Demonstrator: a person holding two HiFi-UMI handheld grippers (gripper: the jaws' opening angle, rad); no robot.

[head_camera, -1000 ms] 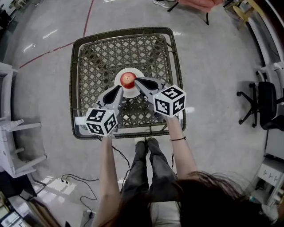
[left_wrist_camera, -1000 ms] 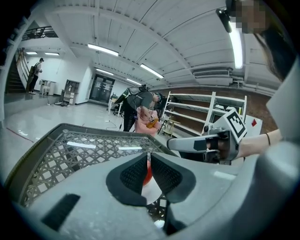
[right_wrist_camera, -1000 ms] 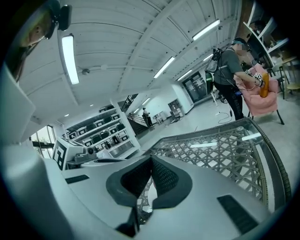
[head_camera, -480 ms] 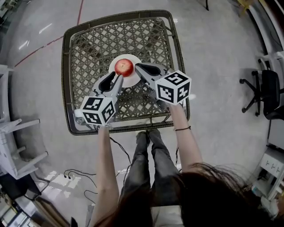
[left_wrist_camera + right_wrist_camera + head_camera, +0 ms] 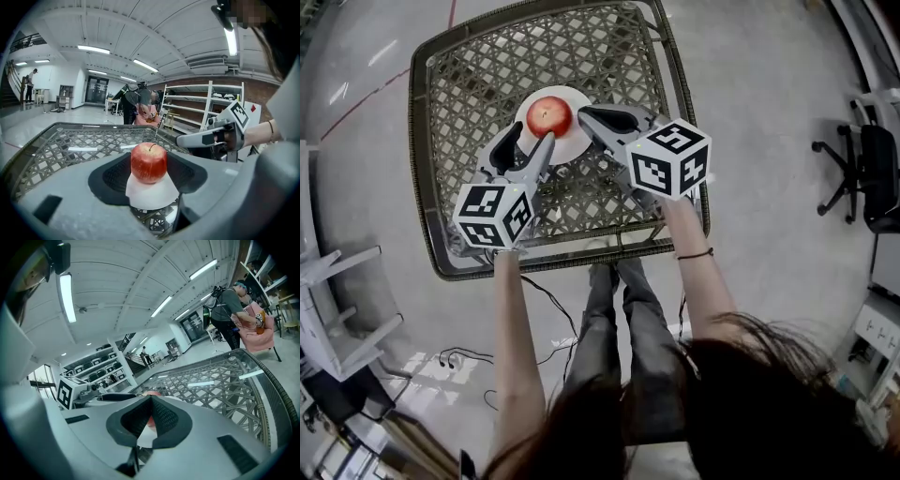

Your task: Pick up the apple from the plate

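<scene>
Currently the apple (image 5: 548,115) sits upright, stem up, on the small white plate (image 5: 569,142), which rests on the lattice-patterned surface (image 5: 469,84) with its dark raised rim. The left gripper (image 5: 532,134) reaches in from the near side, its fingers (image 5: 105,178) spread wide. In the left gripper view the apple (image 5: 148,161) stands in the opening between them, with a gap visible on each side, so it isn't clamped. From the head view, the inner finger's tip lies just beside the apple's near edge, over the plate's rim.

The right gripper (image 5: 584,113) comes in from the right, its tip just beside the apple and above the plate. Its fingers (image 5: 164,418) are pressed together at the tips and grip nothing. In the right gripper view, a sliver of the red apple (image 5: 149,422) shows through the small opening behind the joined tips.
</scene>
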